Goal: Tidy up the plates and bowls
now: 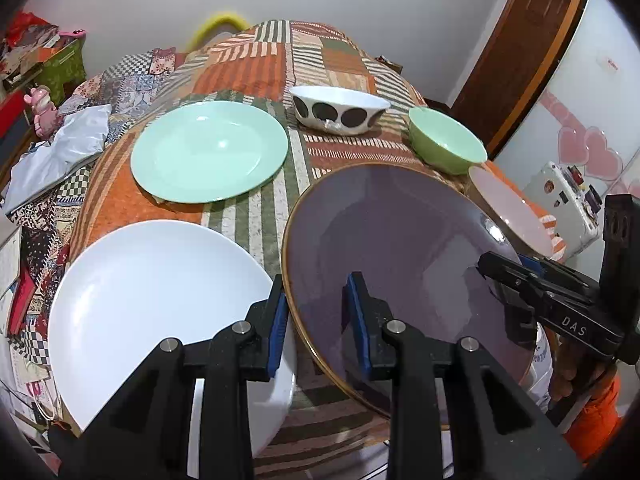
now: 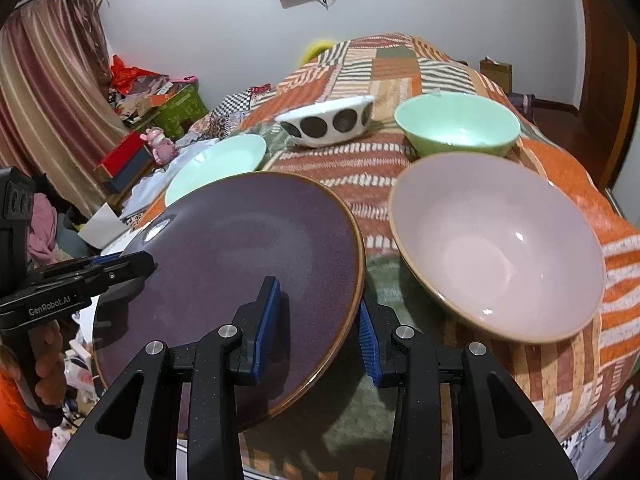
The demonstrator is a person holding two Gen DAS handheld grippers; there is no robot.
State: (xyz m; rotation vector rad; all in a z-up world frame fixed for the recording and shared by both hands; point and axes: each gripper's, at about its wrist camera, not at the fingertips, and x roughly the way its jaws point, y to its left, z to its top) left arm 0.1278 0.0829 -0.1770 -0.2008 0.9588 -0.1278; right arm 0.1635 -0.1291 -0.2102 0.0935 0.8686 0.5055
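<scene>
A purple plate (image 1: 400, 248) with a brown rim is held tilted above the table between both grippers; it also shows in the right wrist view (image 2: 240, 248). My left gripper (image 1: 316, 320) straddles its left rim, one pad on each face. My right gripper (image 2: 316, 320) straddles its right rim the same way. A white plate (image 1: 152, 300) lies at the near left. A mint plate (image 1: 208, 152) lies behind it. A pink bowl (image 2: 496, 248), a mint bowl (image 2: 456, 124) and a white bowl with dark dots (image 2: 328, 122) stand on the right.
The table wears an orange, green and white patchwork cloth (image 1: 256, 64). Clutter and boxes (image 2: 152, 96) lie on the floor at the left. A wooden door (image 1: 520, 52) and a white fridge (image 1: 592, 92) stand at the right.
</scene>
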